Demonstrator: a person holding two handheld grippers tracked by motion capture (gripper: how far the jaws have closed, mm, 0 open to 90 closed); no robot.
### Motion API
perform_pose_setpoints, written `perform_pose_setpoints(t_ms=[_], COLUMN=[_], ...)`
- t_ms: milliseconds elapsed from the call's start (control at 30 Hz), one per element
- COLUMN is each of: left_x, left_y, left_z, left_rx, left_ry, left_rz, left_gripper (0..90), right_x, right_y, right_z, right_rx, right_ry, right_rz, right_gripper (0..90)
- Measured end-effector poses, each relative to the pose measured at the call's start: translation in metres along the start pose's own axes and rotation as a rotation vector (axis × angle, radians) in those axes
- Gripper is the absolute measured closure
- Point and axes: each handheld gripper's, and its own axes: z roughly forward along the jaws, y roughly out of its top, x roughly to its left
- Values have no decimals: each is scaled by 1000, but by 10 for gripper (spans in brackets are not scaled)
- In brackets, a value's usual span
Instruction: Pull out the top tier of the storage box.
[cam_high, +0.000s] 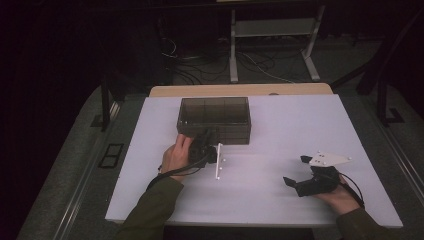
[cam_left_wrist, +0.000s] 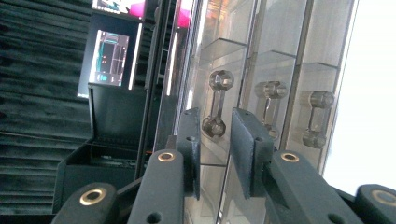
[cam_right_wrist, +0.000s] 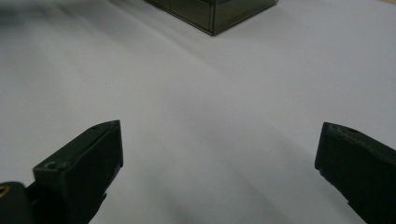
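A smoky see-through drawer box (cam_high: 215, 117) stands at the back middle of the white table (cam_high: 280, 125). My left gripper (cam_high: 205, 141) is at its front left, turned on its side. In the left gripper view its narrow-set jaws (cam_left_wrist: 215, 116) flank the leftmost of three clear drawer handles (cam_left_wrist: 217, 100). A thin gap still shows beside the handle's knob. My right gripper (cam_high: 296, 170) rests low at the table's right front, wide open with bare table between its jaws (cam_right_wrist: 219, 133). A corner of the box (cam_right_wrist: 210, 11) lies far ahead of it.
Two more clear handles (cam_left_wrist: 268, 105) (cam_left_wrist: 317, 116) sit on the neighbouring drawers. Beyond the table are a wooden strip (cam_high: 240, 90), floor cables (cam_high: 210, 65) and a metal frame (cam_high: 272, 35). A lit screen (cam_left_wrist: 112, 56) and a black case (cam_left_wrist: 107, 140) show past the box.
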Motion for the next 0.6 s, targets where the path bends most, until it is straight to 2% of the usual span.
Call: perform_pose_setpoints(t_ms=[367,600], left_x=[-1,-3], left_y=[-1,0], left_z=[2,3], left_rx=[7,5], left_ry=[12,27], left_rz=[15,38], left_gripper=[768,778], right_x=[0,0], right_y=[0,0], right_z=[0,0], right_rx=[0,-1], right_ry=[0,0], right_rz=[1,1], right_gripper=[6,5])
